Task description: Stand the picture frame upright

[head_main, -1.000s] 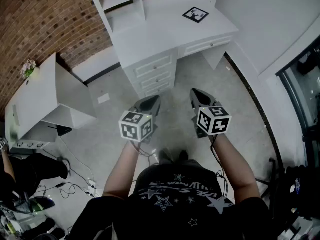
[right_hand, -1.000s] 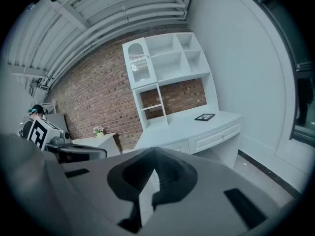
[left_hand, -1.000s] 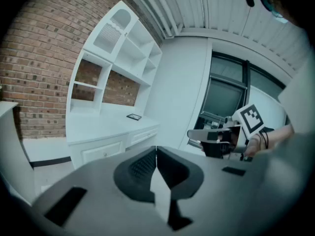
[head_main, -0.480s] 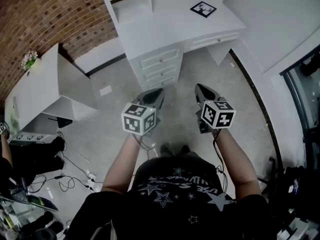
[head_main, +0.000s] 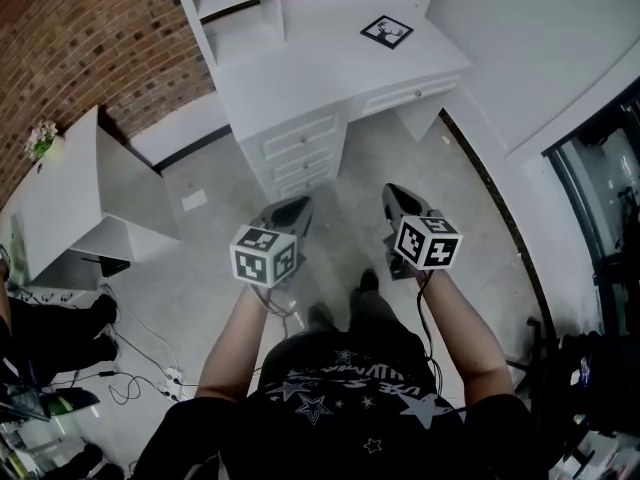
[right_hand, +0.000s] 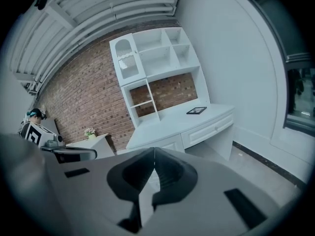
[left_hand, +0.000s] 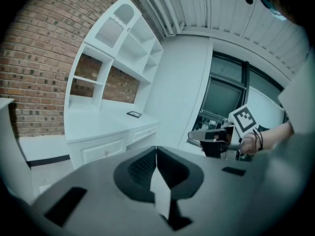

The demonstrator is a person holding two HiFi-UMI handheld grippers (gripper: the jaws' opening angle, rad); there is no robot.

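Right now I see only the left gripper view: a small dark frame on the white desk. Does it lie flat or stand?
Observer: Flat. The head view shows the picture frame lying face up on the desk, with what looks like a deer image on it.
Operator: Before I reach, is the right gripper open?
Observer: No. In its own view the right gripper is shut, with nothing between its jaws.
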